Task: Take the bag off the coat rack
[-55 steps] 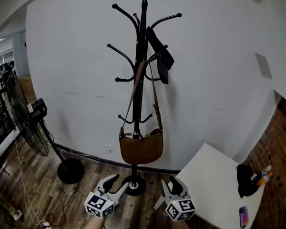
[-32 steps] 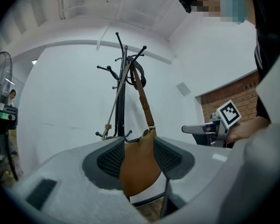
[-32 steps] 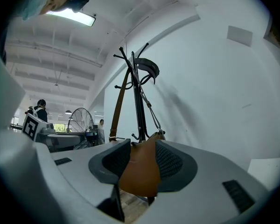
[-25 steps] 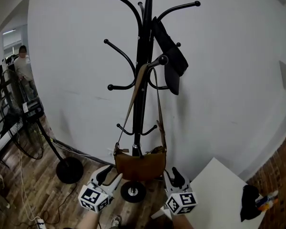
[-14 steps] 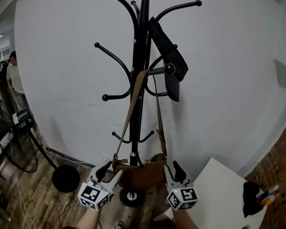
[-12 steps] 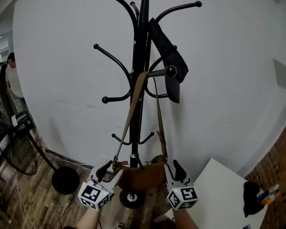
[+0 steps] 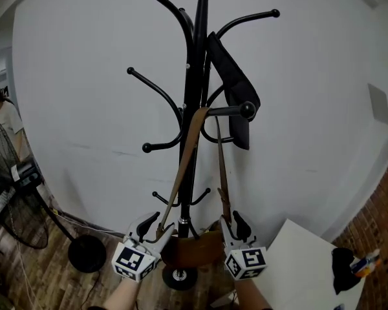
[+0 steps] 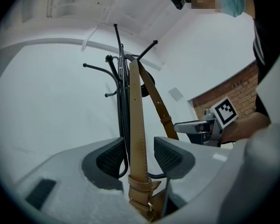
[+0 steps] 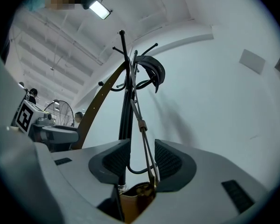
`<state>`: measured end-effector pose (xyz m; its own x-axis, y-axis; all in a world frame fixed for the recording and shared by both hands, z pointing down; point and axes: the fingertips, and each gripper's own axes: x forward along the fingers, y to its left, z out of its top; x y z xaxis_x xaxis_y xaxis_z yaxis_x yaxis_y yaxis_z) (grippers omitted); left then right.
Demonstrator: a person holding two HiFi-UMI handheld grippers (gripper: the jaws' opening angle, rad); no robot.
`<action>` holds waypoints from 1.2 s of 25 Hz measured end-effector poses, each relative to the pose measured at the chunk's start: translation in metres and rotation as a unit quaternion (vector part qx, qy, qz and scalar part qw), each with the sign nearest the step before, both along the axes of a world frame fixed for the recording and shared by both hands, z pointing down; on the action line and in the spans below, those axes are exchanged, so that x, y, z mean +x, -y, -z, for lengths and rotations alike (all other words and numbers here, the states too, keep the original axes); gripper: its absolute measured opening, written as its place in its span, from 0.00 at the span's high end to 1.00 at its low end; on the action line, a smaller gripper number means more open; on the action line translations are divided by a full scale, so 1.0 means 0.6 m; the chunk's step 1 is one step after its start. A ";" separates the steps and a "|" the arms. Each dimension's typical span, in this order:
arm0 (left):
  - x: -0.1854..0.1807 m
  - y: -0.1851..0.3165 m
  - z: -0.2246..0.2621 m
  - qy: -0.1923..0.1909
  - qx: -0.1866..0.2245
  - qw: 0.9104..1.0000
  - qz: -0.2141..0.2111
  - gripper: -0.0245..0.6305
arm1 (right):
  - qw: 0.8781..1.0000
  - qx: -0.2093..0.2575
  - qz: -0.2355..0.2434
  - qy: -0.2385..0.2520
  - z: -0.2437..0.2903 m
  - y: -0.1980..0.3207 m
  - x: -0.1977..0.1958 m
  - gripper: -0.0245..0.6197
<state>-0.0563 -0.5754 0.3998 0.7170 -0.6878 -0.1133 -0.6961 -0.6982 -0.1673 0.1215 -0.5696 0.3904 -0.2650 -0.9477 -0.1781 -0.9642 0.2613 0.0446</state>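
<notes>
Brown leather bag [image 7: 193, 250] hangs on the black coat rack [image 7: 193, 76]. Its strap [image 7: 187, 160] is looped over a ball-tipped hook [image 7: 236, 111] partway up the pole. The bag body sits low against the pole, between the two tongs in the head view. Left tongs [image 7: 153, 227] are at its upper left corner, right tongs [image 7: 233, 227] at its upper right.

Left gripper view: the left tongs [image 8: 139, 157] are apart. The flat tan strap runs up between the pads with a gap on each side, nothing pinched. A buckle [image 8: 141, 190] sits just below the pads.

Right gripper view: the right tongs [image 9: 141, 160] are apart too. The other strap run shows edge-on and thin between the pads, nearer the right-hand one; contact can't be told. The bag's zipped top edge [image 9: 136, 192] shows just under the jaws.

Hard to see:
- The tongs and their marker cubes cover the bag's sides and lower edge in the head view.
- The rack base [image 7: 179, 277] is mostly behind the bag.
- The frame cuts off the rack top.
- A dark item [image 7: 236, 95] hangs on an upper hook; can't tell what it is.
- The gripper views show only the bag's top.
- The white bench [image 7: 297, 260] at lower right is cut by the frame, with a small black thing [image 7: 341, 261] on it that is too small to identify.
- A fan [image 7: 16, 202] at far left is partly out of frame.
</notes>
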 end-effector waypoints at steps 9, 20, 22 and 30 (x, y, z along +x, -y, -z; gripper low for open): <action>0.007 0.020 0.001 0.015 0.002 1.000 -0.015 0.68 | 1.000 0.005 -0.011 -0.012 0.006 0.019 -0.007 0.77; 0.013 0.029 0.001 0.017 0.017 0.999 -0.031 0.82 | 1.000 -0.003 -0.018 -0.023 0.006 0.026 -0.002 0.90; 0.013 0.029 0.002 0.018 0.010 0.999 -0.032 0.88 | 1.000 -0.006 -0.015 -0.025 0.007 0.024 -0.004 0.91; 0.012 0.026 0.005 0.028 0.013 0.999 -0.030 0.94 | 1.000 -0.011 -0.009 -0.012 0.009 0.010 -0.001 0.92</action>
